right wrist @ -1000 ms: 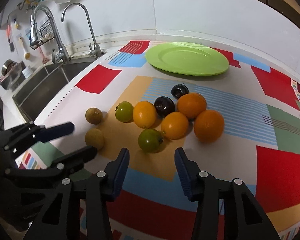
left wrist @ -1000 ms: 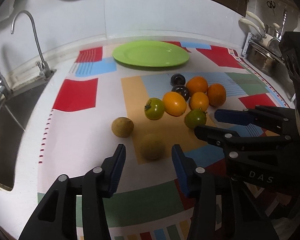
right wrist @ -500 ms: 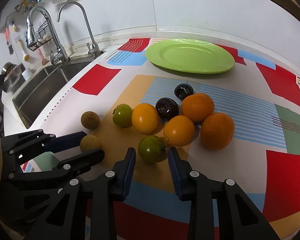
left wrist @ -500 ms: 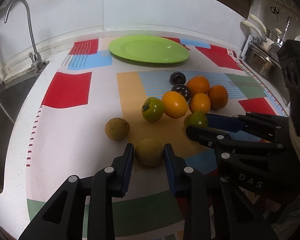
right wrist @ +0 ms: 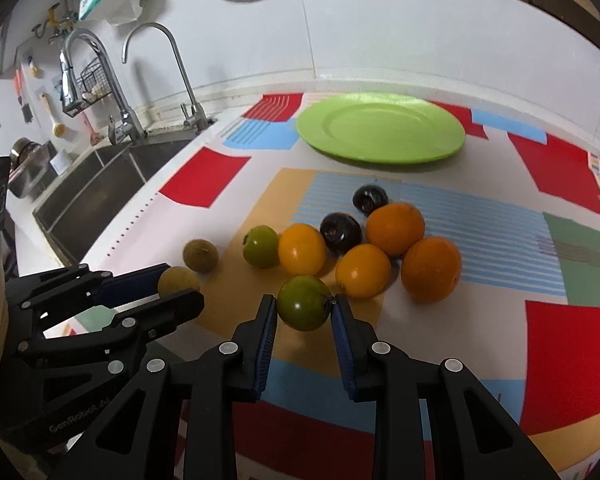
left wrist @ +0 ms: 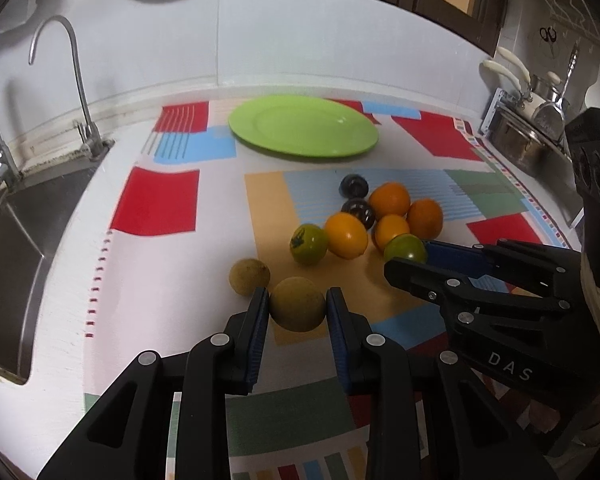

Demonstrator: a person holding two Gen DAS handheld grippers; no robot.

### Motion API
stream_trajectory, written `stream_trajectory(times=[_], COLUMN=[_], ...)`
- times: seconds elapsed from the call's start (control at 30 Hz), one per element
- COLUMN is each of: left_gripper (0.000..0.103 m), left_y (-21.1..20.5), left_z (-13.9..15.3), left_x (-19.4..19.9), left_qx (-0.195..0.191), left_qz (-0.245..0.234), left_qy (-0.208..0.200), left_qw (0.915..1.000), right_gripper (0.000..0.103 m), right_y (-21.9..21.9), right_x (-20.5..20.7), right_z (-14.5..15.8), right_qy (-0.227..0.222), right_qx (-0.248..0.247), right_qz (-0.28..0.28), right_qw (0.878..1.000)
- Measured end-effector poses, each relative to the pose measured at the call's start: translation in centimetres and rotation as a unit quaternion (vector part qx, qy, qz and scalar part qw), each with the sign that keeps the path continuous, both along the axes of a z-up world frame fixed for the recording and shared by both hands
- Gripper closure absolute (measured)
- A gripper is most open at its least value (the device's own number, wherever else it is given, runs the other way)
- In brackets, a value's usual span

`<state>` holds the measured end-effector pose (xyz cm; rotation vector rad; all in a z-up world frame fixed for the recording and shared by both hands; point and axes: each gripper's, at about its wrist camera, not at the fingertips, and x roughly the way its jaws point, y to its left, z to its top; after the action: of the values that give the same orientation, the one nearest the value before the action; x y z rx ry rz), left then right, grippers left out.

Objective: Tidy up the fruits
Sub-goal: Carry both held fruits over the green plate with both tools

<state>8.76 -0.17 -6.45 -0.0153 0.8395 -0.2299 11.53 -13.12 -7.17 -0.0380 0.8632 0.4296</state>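
On patterned mat (left wrist: 160, 200): left gripper (left wrist: 297, 308) pinching brown fruit (left wrist: 297, 309), right gripper (right wrist: 303, 306) pinching green tomato (right wrist: 303, 302).

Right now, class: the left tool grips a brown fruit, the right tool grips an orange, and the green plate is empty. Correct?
Not quite. The right tool grips a green tomato, as the right wrist view shows. The left tool does grip the brown fruit; the green plate is empty.

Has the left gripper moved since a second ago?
Yes. The left gripper has advanced toward the green plate and closed around the brown fruit, which earlier lay ahead of its open fingers.
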Motion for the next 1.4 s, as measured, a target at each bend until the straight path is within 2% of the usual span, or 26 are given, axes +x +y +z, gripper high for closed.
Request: stream_trajectory(times=[0.4,0.8,1.4], left_gripper=[0.074,0.074,0.074], left_y=[-0.5,-1.5,-2.6], left_z=[4.2,6.9,7.5], left_x=[-0.3,2.1,9.3], left_qx=[0.012,0.023,0.040], left_qz=[-0.009,-0.026,-0.045], left_qy=[-0.054,-0.099,-0.097], left_qw=[0.9984,0.9945,0.9935], right_gripper=[0.074,0.074,0.074], right_y=[-0.8,-1.6,-2.6], right_x=[-1.1,0.4,7.1], right_z=[4.3,6.8,8.2], right_qy=[-0.057,-0.085,-0.094], right_qx=[0.004,0.012,0.003], right_qz=[-0.004,-0.009,-0.013], right_qw=[0.998,0.996,0.995])
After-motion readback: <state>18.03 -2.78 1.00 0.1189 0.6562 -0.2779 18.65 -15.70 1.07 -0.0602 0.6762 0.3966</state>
